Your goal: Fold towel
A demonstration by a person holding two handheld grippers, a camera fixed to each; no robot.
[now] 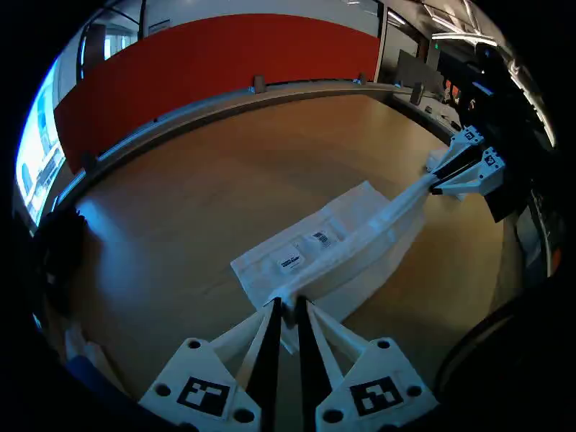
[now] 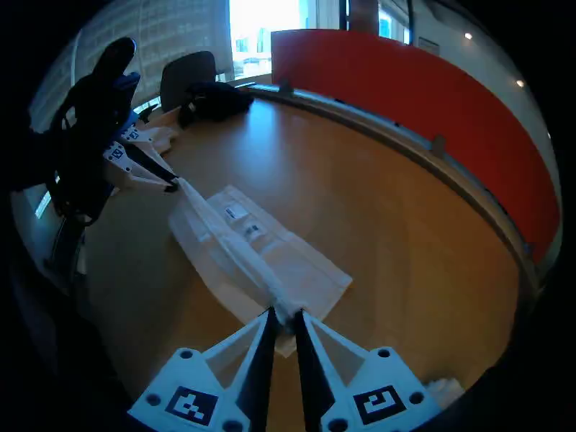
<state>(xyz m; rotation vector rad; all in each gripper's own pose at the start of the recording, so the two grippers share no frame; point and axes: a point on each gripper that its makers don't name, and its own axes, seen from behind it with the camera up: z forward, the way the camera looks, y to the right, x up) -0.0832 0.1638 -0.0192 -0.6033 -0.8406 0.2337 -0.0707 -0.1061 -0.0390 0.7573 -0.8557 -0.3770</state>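
On wooden table (image 1: 216, 180): white towel (image 1: 345, 245), mostly flat, labels facing up. One long edge is pulled taut btwn the 2 claws, raised in a ridge. Fingers of left gripper (image 1: 288, 308) nearly closed, pinching one end; right gripper (image 2: 285, 317) same, clamped on opp. end.

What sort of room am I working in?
Likely an office or meeting room: a wooden table under the towel, a red partition along its edge, an office chair by the windows.
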